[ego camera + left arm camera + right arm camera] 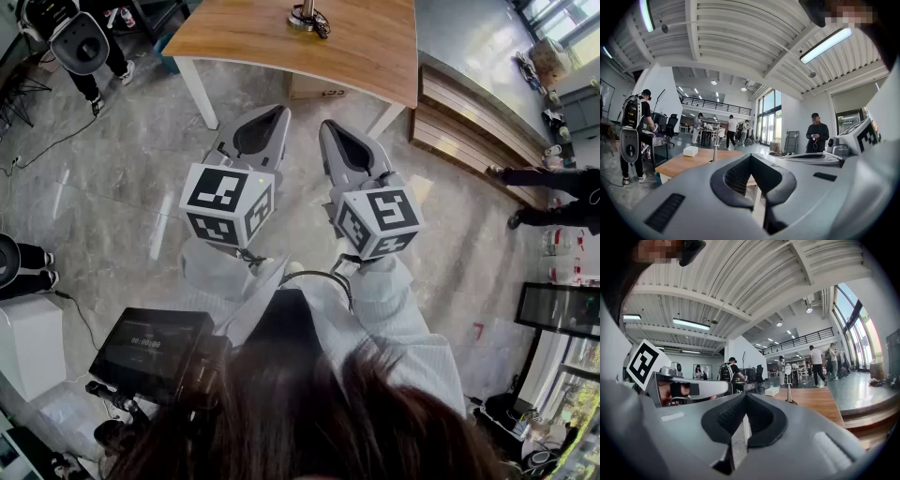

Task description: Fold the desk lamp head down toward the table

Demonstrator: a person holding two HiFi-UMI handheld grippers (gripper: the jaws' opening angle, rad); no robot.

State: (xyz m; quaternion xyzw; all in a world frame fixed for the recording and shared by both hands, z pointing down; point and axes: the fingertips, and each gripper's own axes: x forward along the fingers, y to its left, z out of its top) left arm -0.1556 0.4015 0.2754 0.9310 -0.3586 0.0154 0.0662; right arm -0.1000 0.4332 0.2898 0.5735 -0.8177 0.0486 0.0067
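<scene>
A slim desk lamp (305, 17) stands on the wooden table (366, 56) at the top of the head view. It shows upright in the left gripper view (715, 146). In the right gripper view the lamp (789, 386) has its round head up. My left gripper (280, 112) and right gripper (326, 126) hang side by side over the floor, short of the table's near edge and well apart from the lamp. Both are shut with nothing between the jaws, as the left gripper (751, 157) and right gripper (744, 396) show in their own views.
A small white box (690, 151) lies on the table left of the lamp. A cardboard box (314, 88) sits under the table. Wooden steps (469, 122) run along the right. A person with a backpack (80, 42) stands at the far left, and a person in black (816, 137) at the right.
</scene>
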